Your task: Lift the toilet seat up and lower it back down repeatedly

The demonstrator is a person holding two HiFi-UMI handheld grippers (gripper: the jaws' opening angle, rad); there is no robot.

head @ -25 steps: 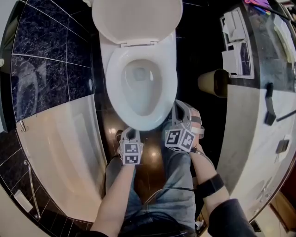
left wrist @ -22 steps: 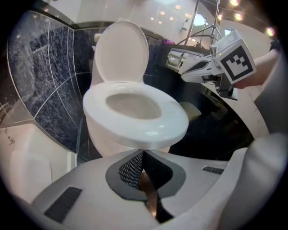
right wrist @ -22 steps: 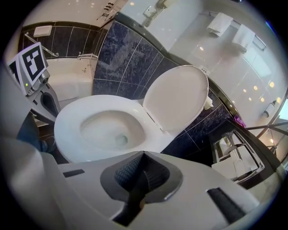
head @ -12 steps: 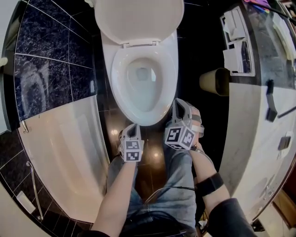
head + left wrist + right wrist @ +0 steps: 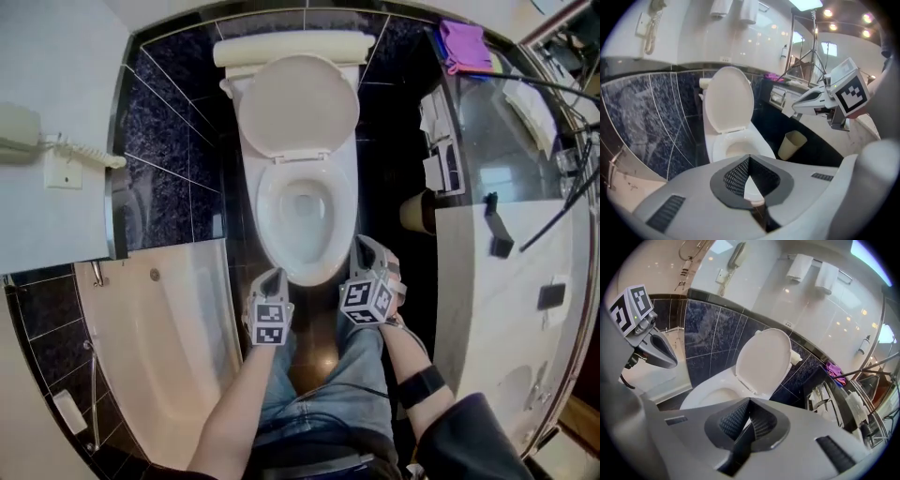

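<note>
Head view: left tongs [image 5: 275,273] and right tongs [image 5: 362,243], both together and empty, near open toilet bowl [image 5: 266,220].

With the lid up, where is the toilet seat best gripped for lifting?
Grip the toilet seat at its front rim, coming from the person's side: it hinges at the back below the raised lid, so the front edge likely swings up freest.
</note>
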